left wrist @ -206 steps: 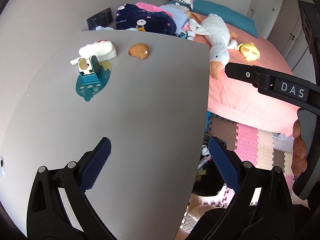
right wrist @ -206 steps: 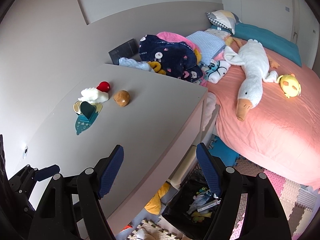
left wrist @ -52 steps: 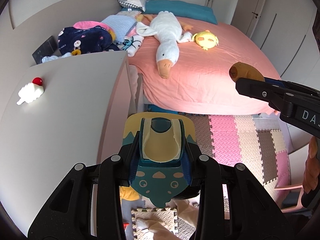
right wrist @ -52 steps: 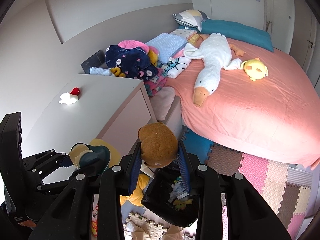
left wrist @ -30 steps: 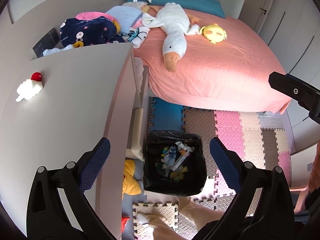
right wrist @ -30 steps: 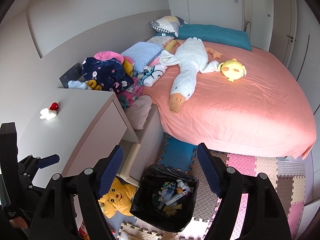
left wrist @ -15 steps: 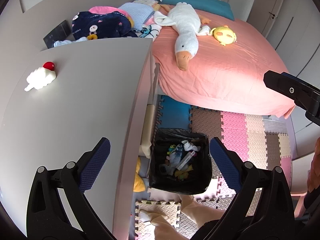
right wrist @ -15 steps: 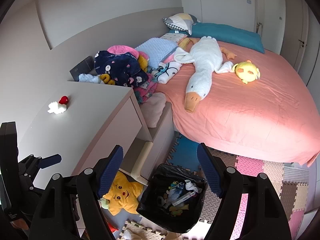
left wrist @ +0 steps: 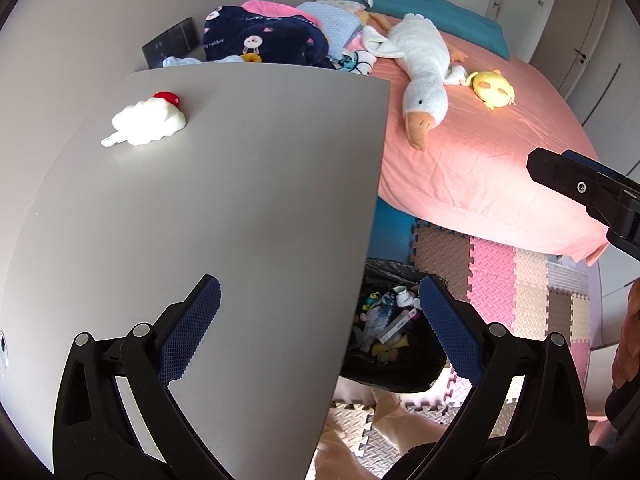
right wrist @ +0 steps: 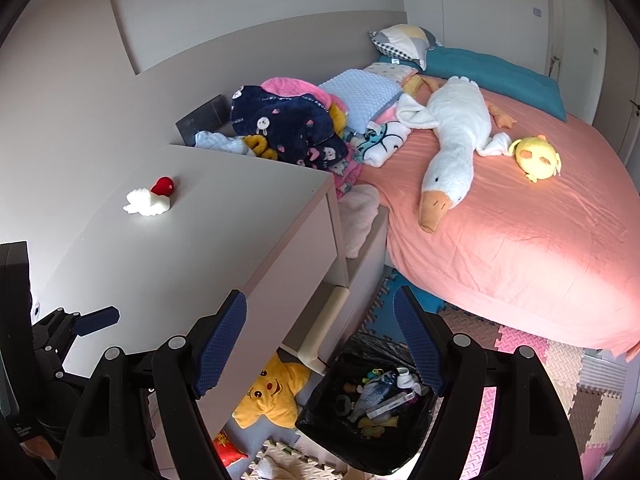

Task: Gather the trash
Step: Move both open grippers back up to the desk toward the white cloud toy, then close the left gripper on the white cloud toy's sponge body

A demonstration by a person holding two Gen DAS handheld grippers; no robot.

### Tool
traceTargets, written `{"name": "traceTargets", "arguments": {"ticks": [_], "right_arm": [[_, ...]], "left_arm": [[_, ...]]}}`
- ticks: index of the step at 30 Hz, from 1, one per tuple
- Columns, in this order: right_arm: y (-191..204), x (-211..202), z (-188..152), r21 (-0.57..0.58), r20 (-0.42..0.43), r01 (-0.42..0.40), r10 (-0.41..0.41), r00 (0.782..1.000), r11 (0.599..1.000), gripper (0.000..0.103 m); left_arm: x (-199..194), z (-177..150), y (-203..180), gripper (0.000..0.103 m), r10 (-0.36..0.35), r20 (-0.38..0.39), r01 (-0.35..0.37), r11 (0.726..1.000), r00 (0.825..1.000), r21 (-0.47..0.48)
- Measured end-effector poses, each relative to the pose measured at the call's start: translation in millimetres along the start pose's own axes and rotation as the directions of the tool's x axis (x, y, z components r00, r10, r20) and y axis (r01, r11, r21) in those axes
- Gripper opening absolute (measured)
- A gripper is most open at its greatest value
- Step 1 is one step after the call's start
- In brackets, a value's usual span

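A white cream-shaped toy with a red cherry (left wrist: pixel 146 122) lies alone at the far left of the grey desk top (left wrist: pixel 240 208); the right wrist view shows the white toy (right wrist: pixel 148 200) too. My left gripper (left wrist: pixel 318 326) is open and empty above the desk's front edge. My right gripper (right wrist: pixel 320 340) is open and empty, hovering over the gap between desk and bed. A black bin bag (right wrist: pixel 374 400) on the floor holds several discarded items, among them a toy fish. The same bin bag (left wrist: pixel 394 334) peeks out past the desk edge in the left wrist view.
A bed with a pink sheet (right wrist: pixel 520 240) carries a white goose plush (right wrist: pixel 452 136), a yellow plush (right wrist: pixel 538 158) and piled blankets (right wrist: pixel 288 124). A yellow star plush (right wrist: pixel 276 394) lies under the desk. Foam puzzle mats (left wrist: pixel 512 280) cover the floor. The right gripper's arm (left wrist: pixel 588 192) crosses the left view.
Both grippers have swung left toward the desk. The desk top now fills more of the left wrist view and the bin bag has slid to the right, partly behind the desk edge.
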State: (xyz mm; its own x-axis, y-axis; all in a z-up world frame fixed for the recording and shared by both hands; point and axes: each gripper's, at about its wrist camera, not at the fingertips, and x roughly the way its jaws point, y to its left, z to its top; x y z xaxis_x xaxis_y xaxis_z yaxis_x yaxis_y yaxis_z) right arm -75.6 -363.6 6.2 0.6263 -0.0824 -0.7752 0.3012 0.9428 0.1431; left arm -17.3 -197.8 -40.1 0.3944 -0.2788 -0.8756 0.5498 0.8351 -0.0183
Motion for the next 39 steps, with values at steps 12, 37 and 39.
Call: {"name": "traceTargets", "arguments": {"ticks": [12,37,39], "right_arm": [[48.1,28.6,22.5,-0.064,0.0,-0.053,0.053,0.999,0.997,0.077],[87.9,102.3,77.1,-0.087,-0.001,-0.037,0.037,0.999,0.996,0.077],[90.7,107.7,84.0,-0.095,0.006,-0.024,0.025,1.0,0.995,0.077]], "left_arm": [[-1.0,7.2,56.4,0.096,0.064,-0.002,-0.063,0.991,0.998,-0.122],[28.9,69.0,146.3,0.096,0.085,-0.003,-0.079,0.906,0.996,-0.416],[32.7,74.7,151.0,0.096,0.08,-0.002,-0.073,0.896,0.997,-0.438]]}}
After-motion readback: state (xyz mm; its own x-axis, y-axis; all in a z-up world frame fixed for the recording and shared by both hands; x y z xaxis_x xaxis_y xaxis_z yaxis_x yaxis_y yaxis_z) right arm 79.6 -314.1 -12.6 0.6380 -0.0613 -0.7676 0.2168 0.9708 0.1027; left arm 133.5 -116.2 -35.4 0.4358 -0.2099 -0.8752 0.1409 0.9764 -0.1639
